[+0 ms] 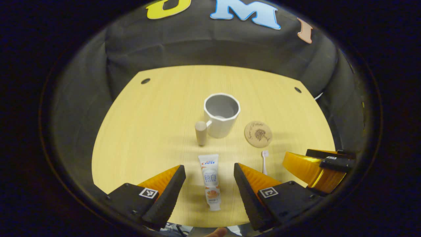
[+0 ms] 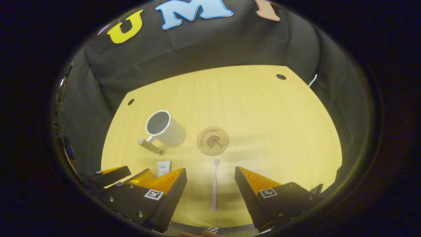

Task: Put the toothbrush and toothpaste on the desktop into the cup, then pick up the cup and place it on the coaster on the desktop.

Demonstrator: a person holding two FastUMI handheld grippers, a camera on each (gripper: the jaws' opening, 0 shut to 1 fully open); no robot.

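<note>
Toothpaste (image 1: pixel 209 181) lies flat on the counter (image 1: pixel 148 131) between the wide-open, empty left hand-held gripper (image 1: pixel 209 179); the right hand-held gripper (image 2: pixel 210 182), equally open, straddles the toothbrush (image 2: pixel 214 186). Risk: the thin handle could slip. Cup (image 1: pixel 221 114) stands beside the coaster (image 1: pixel 258 133).

Matt pale wood-grain desktop (image 1: pixel 148 131), round wooden coaster (image 1: pixel 258 134), glossy plastic toothpaste (image 1: pixel 210 181), smooth matt cup (image 1: pixel 221 115).

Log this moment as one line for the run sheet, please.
stage: pre-grasp | left gripper: open, straddling toothpaste | right gripper: open, straddling toothbrush | cup: empty, upright | coaster: bare
</note>
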